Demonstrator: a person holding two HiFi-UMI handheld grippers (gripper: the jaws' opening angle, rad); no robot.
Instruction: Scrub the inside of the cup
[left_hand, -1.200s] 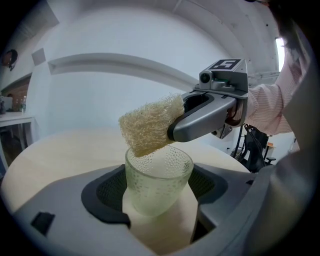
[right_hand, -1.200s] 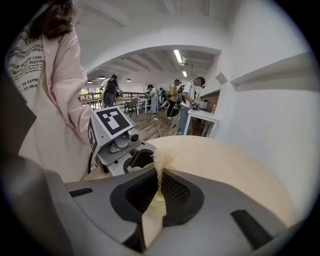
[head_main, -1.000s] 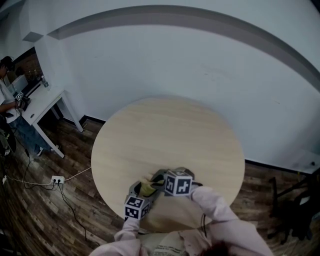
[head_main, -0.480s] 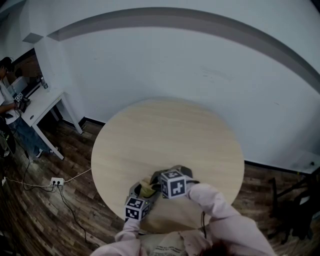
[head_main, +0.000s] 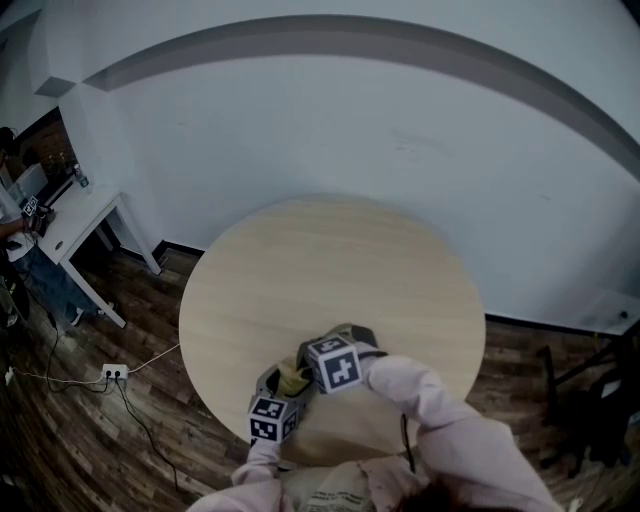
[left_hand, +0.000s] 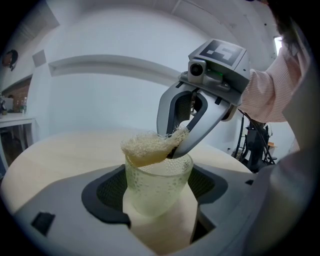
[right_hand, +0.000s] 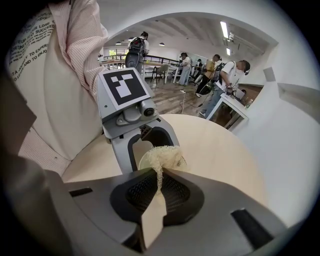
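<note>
Clamped on a pale, bumpy-walled cup (left_hand: 150, 182) with the left tool (left_hand: 160, 198), jaws pressed against its two sides, holding it upright. Pinched shut on a thin fold of a straw-coloured sponge (right_hand: 161, 156) with the right tool (right_hand: 158, 188), jaws almost together. Reaching in from above and from the opposite side, tilted down, tips at the cup's rim. Stuffed partly into the mouth, partly bulging over the rim on one side. Held low over the near edge of a round, light wooden tabletop (head_main: 330, 270); impossible to tell whether resting on it or just above. Wearing pink sleeves (head_main: 425, 400). Beyond the tabletop: a white wall (head_main: 350, 130), a dark wooden floor (head_main: 90, 440) with a power strip (head_main: 115, 372), a white desk (head_main: 75, 215) at the left with a person (head_main: 22, 250) beside it. Further off in the right tool view, more people (right_hand: 220, 70) standing.
</note>
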